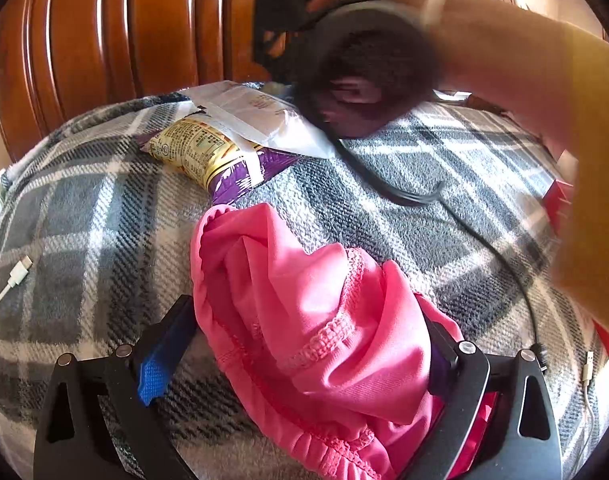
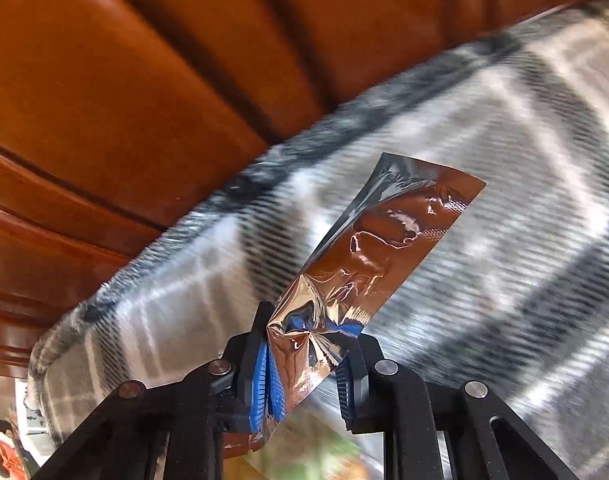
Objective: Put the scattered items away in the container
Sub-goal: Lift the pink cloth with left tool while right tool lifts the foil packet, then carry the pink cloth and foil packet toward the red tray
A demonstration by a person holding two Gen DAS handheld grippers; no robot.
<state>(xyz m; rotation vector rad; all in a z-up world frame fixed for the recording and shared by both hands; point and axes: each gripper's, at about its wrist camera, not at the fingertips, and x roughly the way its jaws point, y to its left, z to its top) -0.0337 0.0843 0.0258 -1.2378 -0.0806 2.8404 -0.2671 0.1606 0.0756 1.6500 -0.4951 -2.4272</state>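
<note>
pink garment [image 1: 304,320]: crumpled on plaid blanket | snack bag [image 1: 208,152]: lying flat | foil packet [image 2: 368,264]: shiny, creased, tilted

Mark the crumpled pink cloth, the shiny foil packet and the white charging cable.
Crumpled pink cloth [image 1: 304,320]: left wrist view, on its middle folds.
Shiny foil packet [image 2: 384,248]: right wrist view, on its creased middle.
White charging cable [image 1: 18,274]: left wrist view, on the plug end.

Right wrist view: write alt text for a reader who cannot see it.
The right gripper, with black fingers and blue pads, is shut on a crinkled, shiny foil packet that sticks up and away from it. Behind lies a blurred grey and white plaid blanket, with glossy brown wooden panelling beyond it.
</note>
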